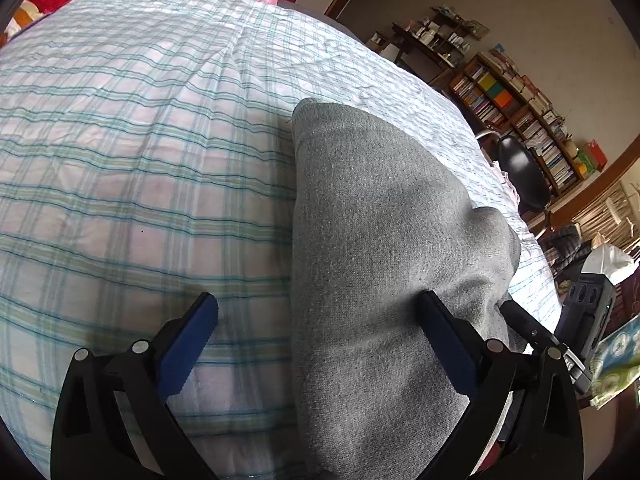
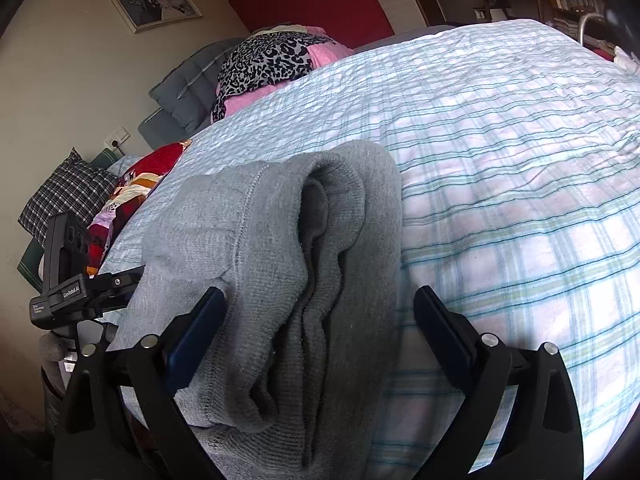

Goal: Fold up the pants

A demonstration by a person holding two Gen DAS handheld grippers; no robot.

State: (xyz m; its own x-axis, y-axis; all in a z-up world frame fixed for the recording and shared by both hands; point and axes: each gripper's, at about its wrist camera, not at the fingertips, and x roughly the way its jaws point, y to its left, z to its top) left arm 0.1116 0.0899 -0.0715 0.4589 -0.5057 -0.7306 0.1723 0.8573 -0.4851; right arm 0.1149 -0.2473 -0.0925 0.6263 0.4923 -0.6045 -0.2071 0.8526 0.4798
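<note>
The grey pants lie folded in a long bundle on the plaid bed cover. My left gripper is open over one end of them. Its left finger hangs above bare cover and its right finger is over the grey cloth. In the right wrist view the pants show a stitched hem and bunched folds. My right gripper is open and straddles that end. Its left finger touches the fabric, while its right finger stands just off the edge, over the cover.
The other gripper shows at the bed's edge in each view. Leopard-print and pink bedding and pillows sit at the head of the bed. A bookshelf and a black chair stand beyond the bed's far side.
</note>
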